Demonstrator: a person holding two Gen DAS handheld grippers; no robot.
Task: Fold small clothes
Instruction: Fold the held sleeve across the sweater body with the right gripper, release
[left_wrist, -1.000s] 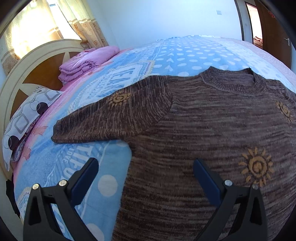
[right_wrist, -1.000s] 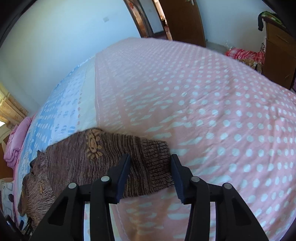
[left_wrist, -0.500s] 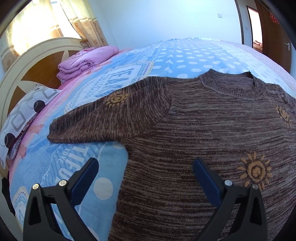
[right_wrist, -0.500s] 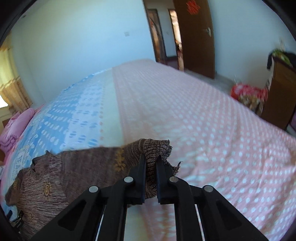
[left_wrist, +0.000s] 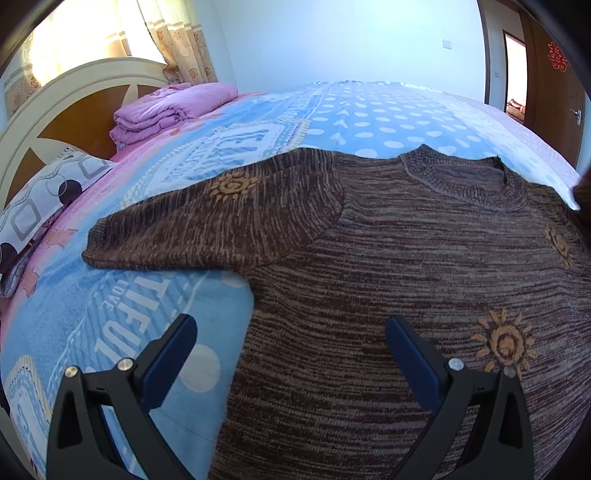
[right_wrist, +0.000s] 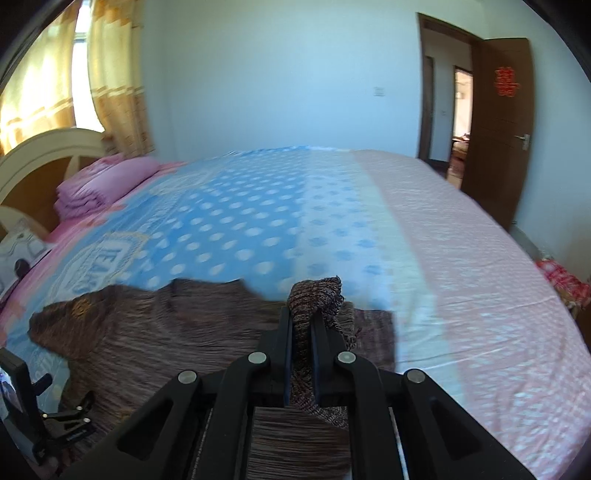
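A small brown knit sweater (left_wrist: 406, 266) with orange sun motifs lies flat on the bed, its left sleeve (left_wrist: 207, 225) spread out to the left. My left gripper (left_wrist: 291, 325) is open and hovers over the sweater's lower left side. My right gripper (right_wrist: 301, 325) is shut on the cuff of the right sleeve (right_wrist: 316, 295) and holds it lifted above the sweater's body (right_wrist: 166, 328). The left gripper's handle also shows in the right wrist view (right_wrist: 48, 417).
The bedspread is blue with white dots (left_wrist: 388, 118) and pink toward the foot (right_wrist: 461, 258). Folded pink bedding (left_wrist: 170, 107) and a patterned pillow (left_wrist: 40, 192) lie by the headboard (left_wrist: 59, 96). A brown door (right_wrist: 498, 122) stands open at the right.
My right gripper has carried the pinched sleeve cuff up and leftward over the sweater's body. My left gripper has stayed open and nearly still.
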